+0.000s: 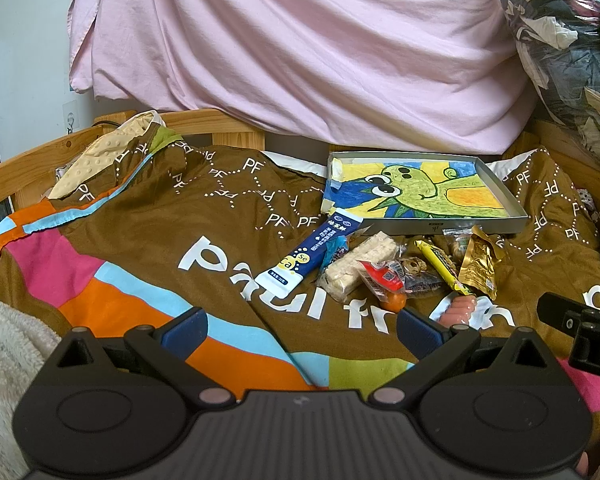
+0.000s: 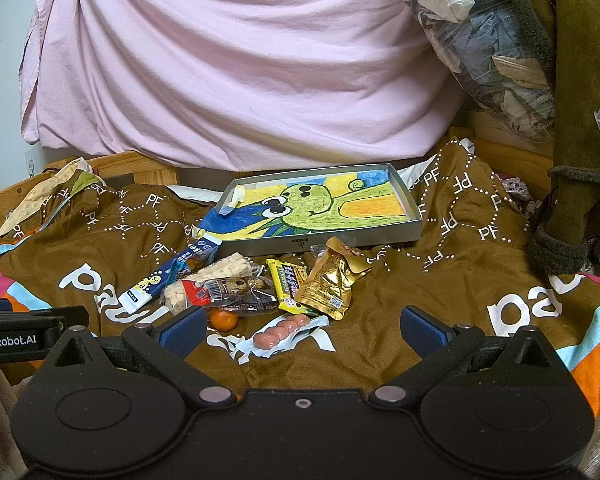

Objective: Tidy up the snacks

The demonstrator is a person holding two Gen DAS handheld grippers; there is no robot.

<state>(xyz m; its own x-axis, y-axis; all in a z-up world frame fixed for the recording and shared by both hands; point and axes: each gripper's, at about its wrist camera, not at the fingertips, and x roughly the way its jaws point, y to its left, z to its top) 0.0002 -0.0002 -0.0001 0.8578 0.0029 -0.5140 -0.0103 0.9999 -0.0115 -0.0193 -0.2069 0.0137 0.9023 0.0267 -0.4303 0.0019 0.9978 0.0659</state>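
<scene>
A loose heap of wrapped snacks (image 2: 252,284) lies on the brown printed bedspread (image 2: 440,292), just in front of a shallow grey cardboard tray (image 2: 414,226) lined with a green cartoon drawing.

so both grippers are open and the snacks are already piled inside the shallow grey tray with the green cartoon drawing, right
Not quite. Both the left gripper and the right gripper are open, but the pile of wrapped snacks lies on the brown printed blanket in front of the shallow grey tray, not inside it; the right wrist view shows this.
</scene>
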